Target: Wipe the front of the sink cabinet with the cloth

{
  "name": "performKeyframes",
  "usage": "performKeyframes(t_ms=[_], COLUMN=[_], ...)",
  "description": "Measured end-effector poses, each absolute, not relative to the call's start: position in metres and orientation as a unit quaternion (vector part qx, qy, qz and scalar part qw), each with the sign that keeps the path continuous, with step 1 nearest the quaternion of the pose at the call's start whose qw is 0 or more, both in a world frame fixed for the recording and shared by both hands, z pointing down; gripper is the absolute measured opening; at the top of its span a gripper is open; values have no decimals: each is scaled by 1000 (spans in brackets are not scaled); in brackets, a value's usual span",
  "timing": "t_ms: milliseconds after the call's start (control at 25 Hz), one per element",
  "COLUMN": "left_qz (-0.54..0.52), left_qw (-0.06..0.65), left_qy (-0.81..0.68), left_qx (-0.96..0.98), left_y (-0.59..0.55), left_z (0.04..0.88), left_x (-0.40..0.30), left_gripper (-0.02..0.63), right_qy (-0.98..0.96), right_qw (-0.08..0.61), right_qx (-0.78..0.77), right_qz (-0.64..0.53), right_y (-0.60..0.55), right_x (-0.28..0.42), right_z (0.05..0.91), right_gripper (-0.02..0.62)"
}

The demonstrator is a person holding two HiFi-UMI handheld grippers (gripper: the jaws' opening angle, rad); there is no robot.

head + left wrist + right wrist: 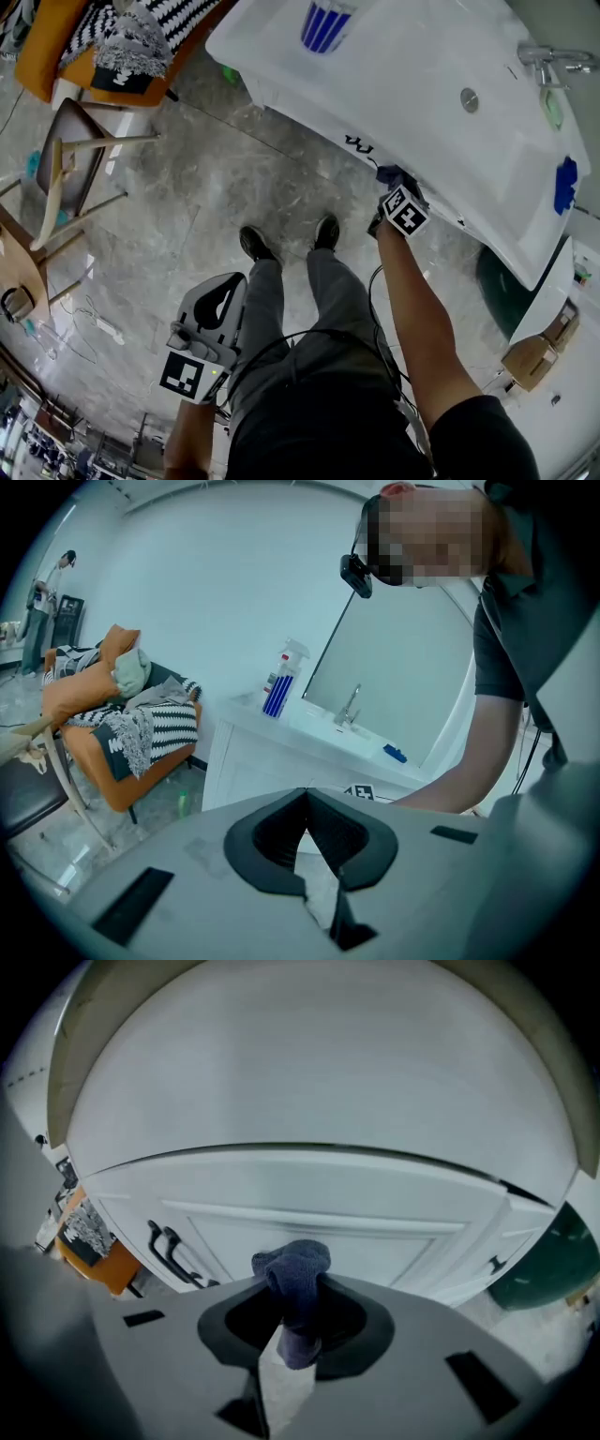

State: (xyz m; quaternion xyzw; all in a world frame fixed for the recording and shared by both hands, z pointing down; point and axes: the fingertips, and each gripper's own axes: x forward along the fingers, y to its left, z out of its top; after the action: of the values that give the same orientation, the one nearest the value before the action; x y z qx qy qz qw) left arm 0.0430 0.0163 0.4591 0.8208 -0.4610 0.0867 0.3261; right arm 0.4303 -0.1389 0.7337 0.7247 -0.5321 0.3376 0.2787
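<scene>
Grey marbled floor (187, 216) runs under everything, glossy and hard, with an orange chair (42, 47) heaped with a striped knit blanket (187, 14) off at the left. Nearer, the left gripper (223, 291) hangs low by the person's thigh, well apart from the work. Its dark ribbed jaws are pressed together on nothing, and it seems parked there simply to keep out of the way, since wiping needs only one tool.

Further right, the right gripper (396, 192) is held out at arm's length to the sink cabinet (328, 1232), its jaws pinching a dark blue cloth (295, 1274). That cloth is soft and nubbly, like towelling, bunched into a rounded wad that sticks out past the jaw tips. This makes sense: the padding, not the hard plastic, should meet the paint. It points at the smooth white panelled door just right of a pair of thin black handles (169, 1246), high up under the overhanging countertop (422, 103).

Whether the wad is truly pressed on the door or just short of it I cannot say for sure; from above it looks to be against the upper edge. Starting high seems sensible, so that strokes can work downward. On the glossy white top stand a blue-striped spray bottle (323, 23) and, at far right, a chrome tap (553, 61).
</scene>
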Motion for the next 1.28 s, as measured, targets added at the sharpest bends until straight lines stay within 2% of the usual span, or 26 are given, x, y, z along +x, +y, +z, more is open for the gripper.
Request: performKeyframes(t_ms=[120, 240, 600, 760, 1040, 1160, 1280], left_qz=[91, 91, 67, 57, 46, 43, 40], left_qw=[324, 324, 325, 327, 356, 368, 365], left_qy=[-459, -457, -485, -505, -493, -471, -457], left_qx=[823, 823, 809, 797, 793, 801, 810], left_y=[12, 9, 10, 17, 40, 45, 42], left_z=[460, 462, 459, 464, 496, 515, 520], left_x=[50, 60, 71, 69, 68, 75, 77], left_gripper=[5, 5, 5, 5, 5, 5, 5], right_qy=[-567, -584, -538, -541, -588, -585, -568], right_qw=[266, 264, 329, 323, 299, 271, 288], right_qx=[697, 682, 707, 702, 659, 667, 688], right_qz=[349, 354, 319, 332, 362, 372, 349], right_y=[-157, -162, -106, -118, -160, -160, -141], right_x=[385, 381, 513, 490, 381, 382, 435], right_z=[741, 741, 718, 732, 781, 782, 775], right_gripper=[83, 83, 83, 83, 83, 83, 83])
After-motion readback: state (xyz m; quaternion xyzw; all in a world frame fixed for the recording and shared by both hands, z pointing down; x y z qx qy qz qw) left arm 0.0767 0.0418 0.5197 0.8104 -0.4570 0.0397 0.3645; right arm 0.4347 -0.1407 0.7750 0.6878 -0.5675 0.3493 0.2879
